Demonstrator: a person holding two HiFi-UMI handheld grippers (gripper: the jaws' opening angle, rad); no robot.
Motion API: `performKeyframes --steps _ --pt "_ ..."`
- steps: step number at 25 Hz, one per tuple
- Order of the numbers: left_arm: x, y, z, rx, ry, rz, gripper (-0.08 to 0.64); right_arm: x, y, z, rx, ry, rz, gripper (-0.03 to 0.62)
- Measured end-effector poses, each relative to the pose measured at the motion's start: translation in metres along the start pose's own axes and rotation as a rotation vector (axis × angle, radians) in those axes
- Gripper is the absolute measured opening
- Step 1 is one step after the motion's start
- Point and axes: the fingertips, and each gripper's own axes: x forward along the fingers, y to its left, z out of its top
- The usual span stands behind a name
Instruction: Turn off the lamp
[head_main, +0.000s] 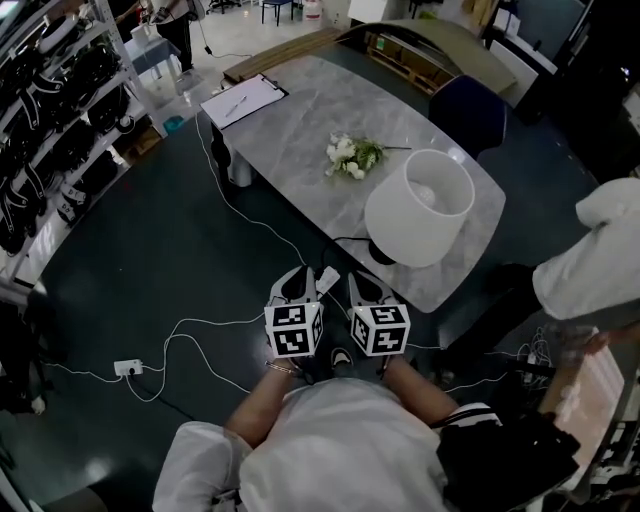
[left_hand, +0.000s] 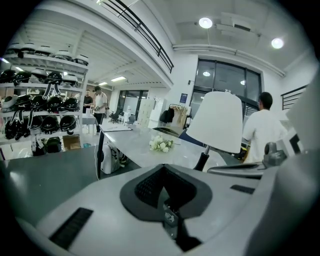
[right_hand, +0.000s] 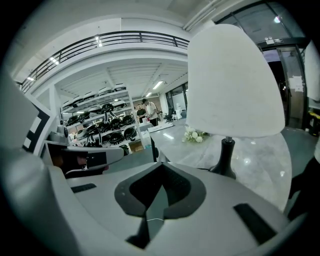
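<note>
Okay, head view: lamp (head_main: 418, 207) stands upright at the near right end of the table (head_main: 300, 120), ahead and to the right of both tongs. Your right gripper (head_main: 368, 288) is nearer, left gripper (head_main: 293, 287) just beside it, both short of the table edge. Left gripper view: jaws clenched, nothing in them; lamp (left_hand: 218, 122) sits right of centre. Right gripper view: jaws look closed and empty too; lamp (right_hand: 230, 85) looms close, up-right, stem vertical. Can't tell if it's lit, and no switch shows. If it needs switching, the right has the shorter reach.
</note>
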Motion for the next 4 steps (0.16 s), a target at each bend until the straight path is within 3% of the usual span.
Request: performKeyframes --steps 4 --pt "-0.0007 0.0026 -0.0008 -0.001 0.003 0.002 0.008 0.0008 0.0033 0.0009 -0.004 0.003 0.0 -0.002"
